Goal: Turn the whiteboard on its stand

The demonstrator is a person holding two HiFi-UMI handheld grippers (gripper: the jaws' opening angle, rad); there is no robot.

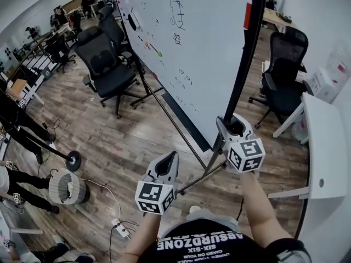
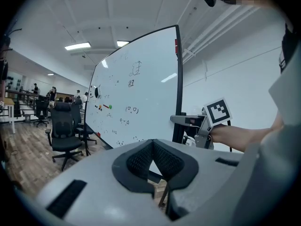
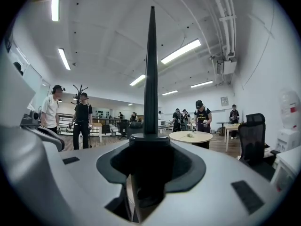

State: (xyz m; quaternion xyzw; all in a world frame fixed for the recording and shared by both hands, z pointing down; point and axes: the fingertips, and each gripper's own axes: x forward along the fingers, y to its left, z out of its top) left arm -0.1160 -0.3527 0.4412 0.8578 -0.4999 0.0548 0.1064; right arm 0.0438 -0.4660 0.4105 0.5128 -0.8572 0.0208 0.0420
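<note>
1. The whiteboard [image 1: 192, 48] stands upright on its stand on the wood-plank floor [image 1: 126, 141]. It carries small scribbles and a few magnets.
2. The right tongs [image 1: 237, 126] are closed around the black post [image 1: 244, 64] at the board's near edge, with the post between the jaws.
3. The left tongs [image 1: 170, 160] hang apart from the board, lower and to the left. Their jaws meet at the tips and hold nothing.
4. Black office chairs [image 1: 104, 64] stand on the floor on the board's written side. Another chair [image 1: 285, 75] stands on its far side.
5. A white counter [image 1: 326, 147] runs along the right of the room, near that chair.
6. A power strip [image 1: 122, 229] with its cable lies on the floor near the person's feet, and a round mesh bin [image 1: 67, 186] stands to its left.
7. In the right gripper view, people [image 3: 202, 117] stand around a round table [image 3: 190, 136] under long ceiling lights [image 3: 181, 51].
</note>
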